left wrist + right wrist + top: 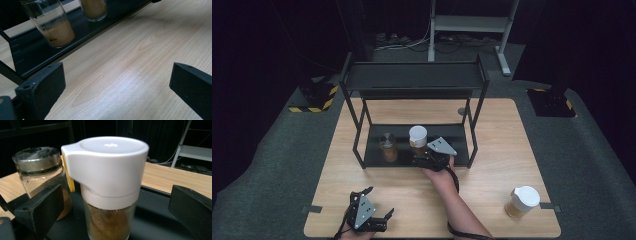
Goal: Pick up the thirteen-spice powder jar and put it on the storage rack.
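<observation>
Left gripper (371, 206): it rests low over the near left of the pale wooden table (492, 150), idle and well apart from the jars; its fingers (42, 85) stand wide apart with nothing between them but bare wood.

Metal-lidded glass jar of brown powder (388, 146): it stands upright on the bottom tray of the black metal two-tier shelf rack (412, 77), left of its neighbour and near it; I judge it already stowed there.

White-capped glass jar of brown powder (417, 140): the thing being worked on, upright on the same bottom tray, just right of the metal-lidded jar. In the right gripper view its white cap with a yellow tab (105, 167) sits between the jaws.

Right gripper (430, 159): held at the rack's front edge, level with the jar, which suits a sideways grasp or release. Its fingers (41, 205) are spread wide on either side of the glass, touching nothing.

White-lidded paper cup (522, 201): alone near the table's right corner, probably waiting its turn.
</observation>
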`<state>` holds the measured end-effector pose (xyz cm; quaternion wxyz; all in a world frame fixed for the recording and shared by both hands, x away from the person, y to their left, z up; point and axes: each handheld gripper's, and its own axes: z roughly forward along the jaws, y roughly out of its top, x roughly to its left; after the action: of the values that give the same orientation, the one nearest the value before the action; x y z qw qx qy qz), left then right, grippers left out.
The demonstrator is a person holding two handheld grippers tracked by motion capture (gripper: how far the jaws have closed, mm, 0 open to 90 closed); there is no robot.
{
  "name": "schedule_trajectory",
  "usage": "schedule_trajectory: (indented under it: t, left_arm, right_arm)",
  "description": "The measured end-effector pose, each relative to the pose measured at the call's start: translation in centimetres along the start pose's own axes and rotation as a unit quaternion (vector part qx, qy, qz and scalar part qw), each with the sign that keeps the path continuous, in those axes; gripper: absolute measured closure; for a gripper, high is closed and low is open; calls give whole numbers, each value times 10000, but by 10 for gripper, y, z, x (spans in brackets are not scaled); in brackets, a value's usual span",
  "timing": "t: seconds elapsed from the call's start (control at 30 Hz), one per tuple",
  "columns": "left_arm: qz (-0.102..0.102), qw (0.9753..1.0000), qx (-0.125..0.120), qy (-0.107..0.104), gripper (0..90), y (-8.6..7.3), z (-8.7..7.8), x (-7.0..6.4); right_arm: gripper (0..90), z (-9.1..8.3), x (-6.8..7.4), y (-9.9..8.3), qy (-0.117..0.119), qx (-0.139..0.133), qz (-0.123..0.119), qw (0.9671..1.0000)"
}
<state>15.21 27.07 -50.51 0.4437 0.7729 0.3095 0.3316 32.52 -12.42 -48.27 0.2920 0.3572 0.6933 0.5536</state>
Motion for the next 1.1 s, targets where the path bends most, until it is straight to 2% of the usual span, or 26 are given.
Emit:
schedule_trajectory:
  t: [0.7, 1.1]
  left_arm:
    - [33, 10000, 58, -37, 8, 2, 1, 0]
    - [109, 9999, 97, -16, 8, 4, 2, -1]
  right_arm:
    - [0, -31, 2, 5, 116, -149, -44, 9998]
    - [0, -59, 1, 0, 195, -307, -145, 9992]
